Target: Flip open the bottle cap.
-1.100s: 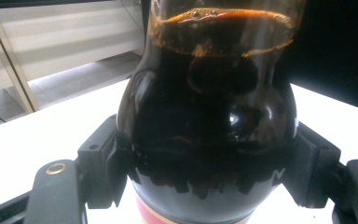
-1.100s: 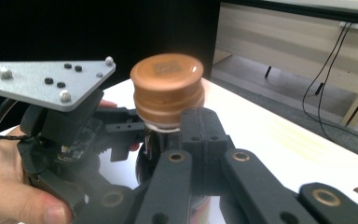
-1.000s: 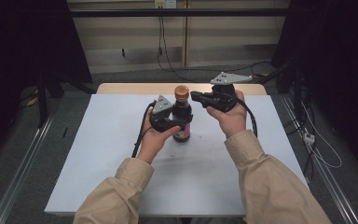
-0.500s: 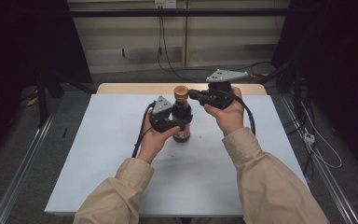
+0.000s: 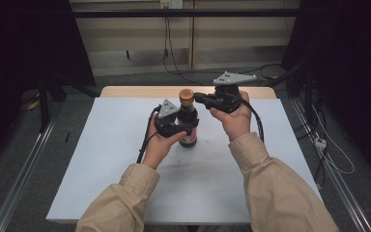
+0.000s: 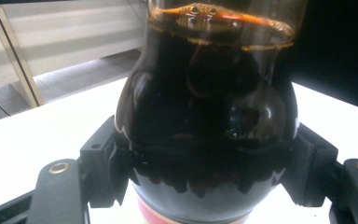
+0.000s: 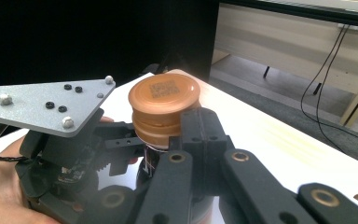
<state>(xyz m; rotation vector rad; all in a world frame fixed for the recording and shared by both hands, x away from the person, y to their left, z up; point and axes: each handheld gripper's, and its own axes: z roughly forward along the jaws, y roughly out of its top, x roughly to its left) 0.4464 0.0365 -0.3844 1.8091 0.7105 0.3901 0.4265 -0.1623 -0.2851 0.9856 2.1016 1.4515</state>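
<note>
A bottle [image 5: 189, 130] of dark sauce with a brown cap [image 5: 186, 95] stands upright on the white table [image 5: 101, 164]. My left gripper [image 5: 182, 128] is shut on its round lower body; in the left gripper view both black pads [image 6: 106, 161] press against the dark glass [image 6: 205, 107]. My right gripper [image 5: 199, 99] comes in level from the right, at cap height. In the right gripper view its jaws [image 7: 198, 127] are shut together, and their tip rests against the side of the cap [image 7: 164, 100] with nothing between them. Beyond the cap is the left gripper [image 7: 74, 158] with its grey plate.
The table's wooden far edge [image 5: 140, 90] lies just behind the bottle. Black cables [image 5: 146, 140] trail from both grippers over the table. Dark curtains and metal floor rails [image 5: 24, 169] flank the table, and loose wires [image 5: 328, 154] lie on the floor at the right.
</note>
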